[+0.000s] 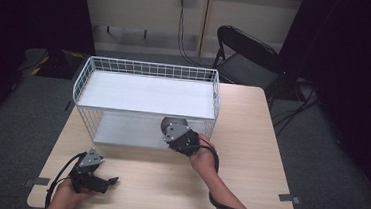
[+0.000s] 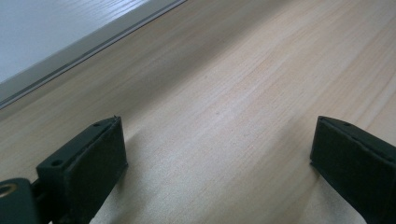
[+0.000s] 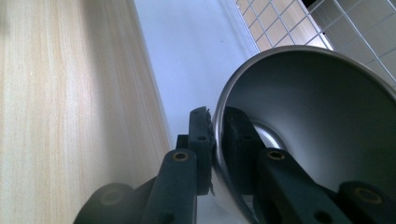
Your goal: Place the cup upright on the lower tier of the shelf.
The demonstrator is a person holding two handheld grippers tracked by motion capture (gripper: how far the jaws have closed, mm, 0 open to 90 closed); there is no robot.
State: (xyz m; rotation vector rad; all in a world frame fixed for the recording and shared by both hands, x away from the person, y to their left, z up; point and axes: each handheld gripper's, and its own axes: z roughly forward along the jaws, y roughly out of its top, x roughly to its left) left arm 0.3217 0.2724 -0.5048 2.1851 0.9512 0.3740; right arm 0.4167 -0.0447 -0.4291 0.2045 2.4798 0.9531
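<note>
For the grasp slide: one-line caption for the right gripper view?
Right gripper shut on the rim of a metal bowl, one finger inside and one outside, above the wire rack's white lower shelf.

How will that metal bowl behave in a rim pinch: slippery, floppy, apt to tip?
The metal bowl looks rigid, so it should hold its shape. Its smooth, shiny wall is probably slippery between the pads of the right gripper, which is shut on the rim alone. Held at one edge, it may swing or tip; set down inside the wire rack, it could rock.

Silver bowl (image 3: 317, 116), white wire basket (image 1: 148, 71)
</note>
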